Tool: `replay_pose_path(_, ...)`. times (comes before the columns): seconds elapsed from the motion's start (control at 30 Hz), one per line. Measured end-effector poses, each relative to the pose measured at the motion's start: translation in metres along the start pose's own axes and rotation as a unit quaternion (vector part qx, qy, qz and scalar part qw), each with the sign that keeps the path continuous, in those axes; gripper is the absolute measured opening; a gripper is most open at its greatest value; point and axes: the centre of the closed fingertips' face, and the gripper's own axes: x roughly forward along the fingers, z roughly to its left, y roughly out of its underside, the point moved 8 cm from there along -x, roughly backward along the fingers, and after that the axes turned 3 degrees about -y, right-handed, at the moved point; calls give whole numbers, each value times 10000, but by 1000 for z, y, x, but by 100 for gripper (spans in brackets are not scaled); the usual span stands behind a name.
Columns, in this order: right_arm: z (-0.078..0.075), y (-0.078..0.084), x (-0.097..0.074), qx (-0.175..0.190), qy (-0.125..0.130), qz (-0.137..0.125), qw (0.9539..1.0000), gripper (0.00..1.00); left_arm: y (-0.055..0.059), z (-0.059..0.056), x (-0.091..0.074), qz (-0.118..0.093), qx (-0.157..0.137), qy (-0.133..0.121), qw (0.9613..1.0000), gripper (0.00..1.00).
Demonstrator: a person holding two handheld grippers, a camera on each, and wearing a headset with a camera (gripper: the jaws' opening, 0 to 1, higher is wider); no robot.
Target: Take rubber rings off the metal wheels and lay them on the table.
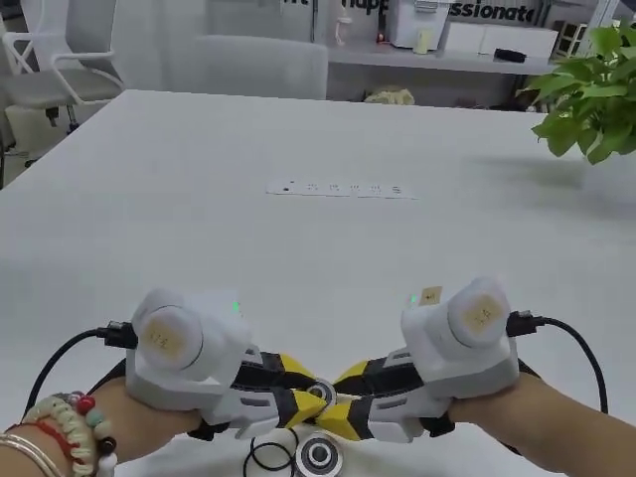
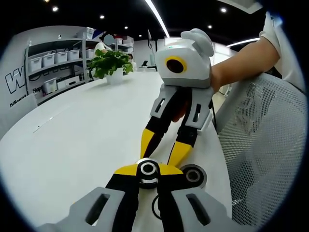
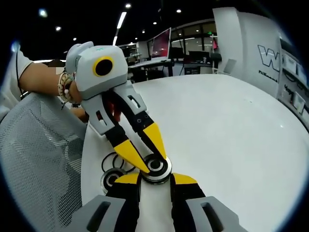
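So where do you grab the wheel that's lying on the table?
Probably its outer rim, from straight above. The wheel lies flat on the table, hub up, so the jaws can close across its round edge.

We are seeing a green leafy potted plant (image 1: 593, 94) standing at the far right, and a flat white strip of sockets (image 1: 343, 189) lying in the middle, farther off. A white office chair (image 1: 45, 70) is sitting at the far left. White boxes (image 1: 497, 38) are resting on a long grey counter (image 1: 417, 60) at the far side. Near us, a white mesh chair back (image 2: 260, 145) is showing. White shelves with storage bins (image 2: 50, 63) are standing beyond the plant, and dark computer monitors (image 3: 161, 43) are standing far off.
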Motion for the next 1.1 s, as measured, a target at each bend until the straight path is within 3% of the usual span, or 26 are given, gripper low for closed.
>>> replay_pose_path(0.4,0,1,-1,-526,50,216,9984,16,1,0,0,-30,-78,-12,10000,8)
replay_pose_path(0.57,-3,4,-5,-507,93,283,9983,3,1,1,0,-27,-104,-29,9999,8)
replay_pose_path(0.77,-3,4,-4,-526,140,313,9980,1,1,1,-1,-12,-130,-51,9999,8)
replay_pose_path(0.83,-4,4,-4,-470,207,320,9982,0,1,1,-1,1,-139,-65,9999,8)
replay_pose_path(0.9,-8,3,-5,-161,434,313,9984,0,2,2,-1,9,-147,-73,9999,8)
replay_pose_path(1.1,-11,5,-6,612,429,234,9969,0,2,2,-1,9,-151,-75,9999,8)
